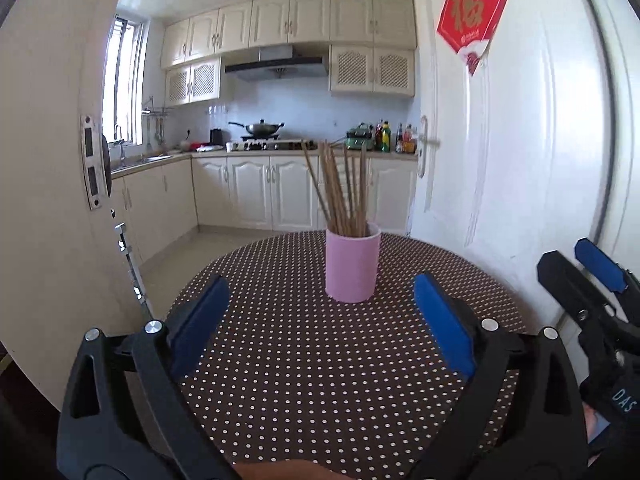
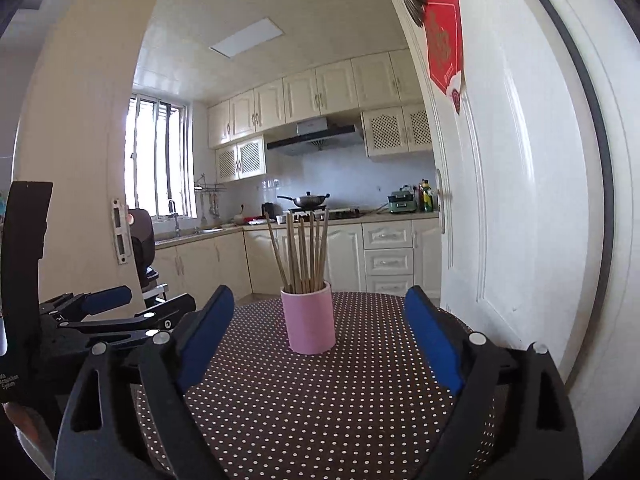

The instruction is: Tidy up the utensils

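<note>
A pink cylindrical holder (image 1: 352, 266) stands upright on a round table with a brown polka-dot cloth (image 1: 304, 344). Several wooden chopsticks (image 1: 340, 188) stand in it. My left gripper (image 1: 320, 312) is open and empty, short of the holder. My right gripper (image 2: 316, 326) is open and empty, also short of the holder (image 2: 311, 320) with its chopsticks (image 2: 304, 256). The right gripper shows at the right edge of the left wrist view (image 1: 584, 276). The left gripper shows at the left of the right wrist view (image 2: 120, 312).
A white door (image 1: 520, 140) with a red paper hanging (image 1: 472, 12) stands close to the table's right side. A white door frame (image 1: 52, 160) is at the left. A kitchen with cream cabinets (image 1: 280, 192) and a stove lies beyond the table.
</note>
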